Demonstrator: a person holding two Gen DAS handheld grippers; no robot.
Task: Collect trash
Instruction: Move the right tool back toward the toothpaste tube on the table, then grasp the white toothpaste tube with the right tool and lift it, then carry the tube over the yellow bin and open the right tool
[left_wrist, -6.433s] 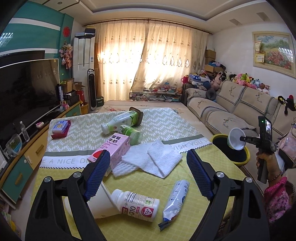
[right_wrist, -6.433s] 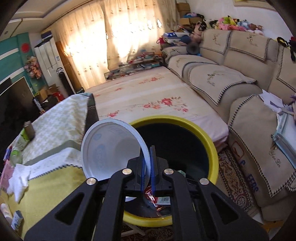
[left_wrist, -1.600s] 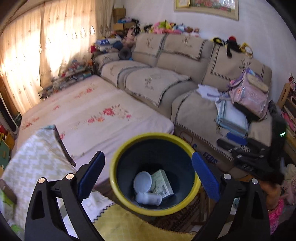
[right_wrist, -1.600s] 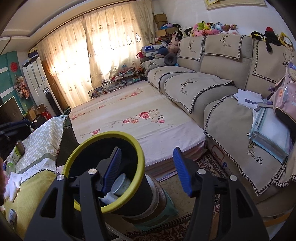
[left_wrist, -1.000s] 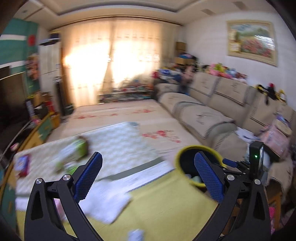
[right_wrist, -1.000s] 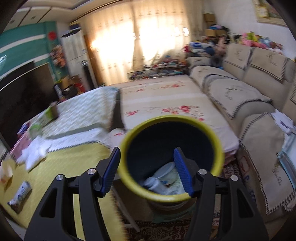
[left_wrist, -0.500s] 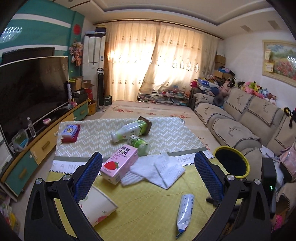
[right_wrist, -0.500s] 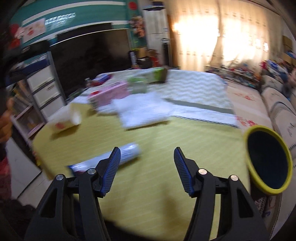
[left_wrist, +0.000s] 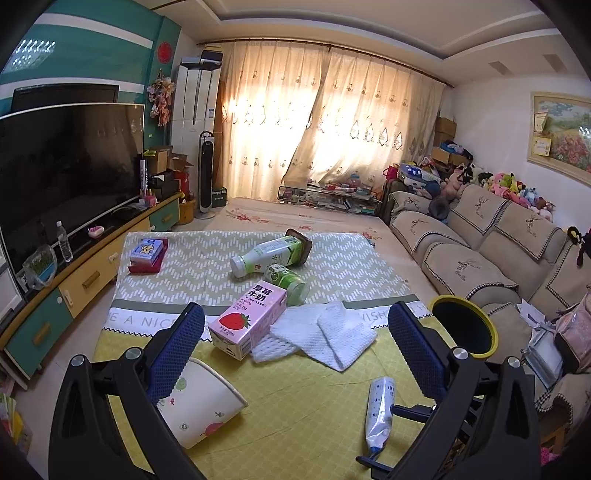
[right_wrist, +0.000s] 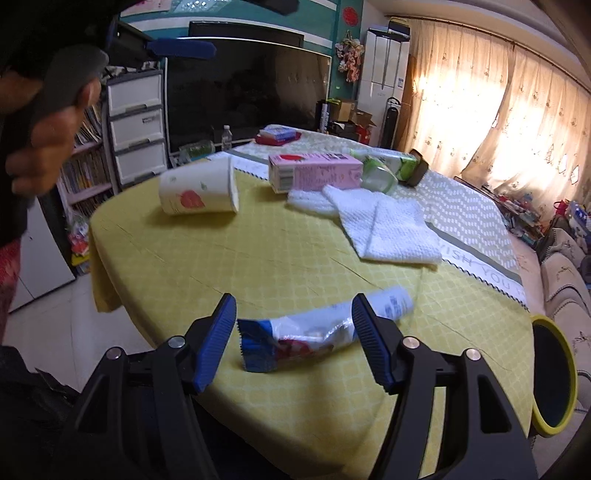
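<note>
While the table (left_wrist: 325, 413) under its yellow cloth carries plenty of litter, the step in hand looks like the reach for the next piece. The bin (left_wrist: 466, 325), yellow-rimmed, stands just off the table's right edge beside the sofa (left_wrist: 480, 240). Mid-table lie the white towels (left_wrist: 325, 332), the pink carton (left_wrist: 248, 320) touching them, and two green bottles (left_wrist: 273, 253) on their sides behind it. Nearer the front left corner a paper cup (left_wrist: 201, 404) lies tipped over, partly behind the left gripper (left_wrist: 293, 356), whose jaws stand wide with nothing between them. And here's the right gripper (right_wrist: 294, 341), jaws just been opening, empty, pads clear of the wrapper (right_wrist: 321, 330), which lies flat near the front edge, right between the fingertips in the wrist view! The next move, I'd say: drop lower, straddle that wrapper, pinch the thin film without snagging cloth, then swing right to the bin.
</note>
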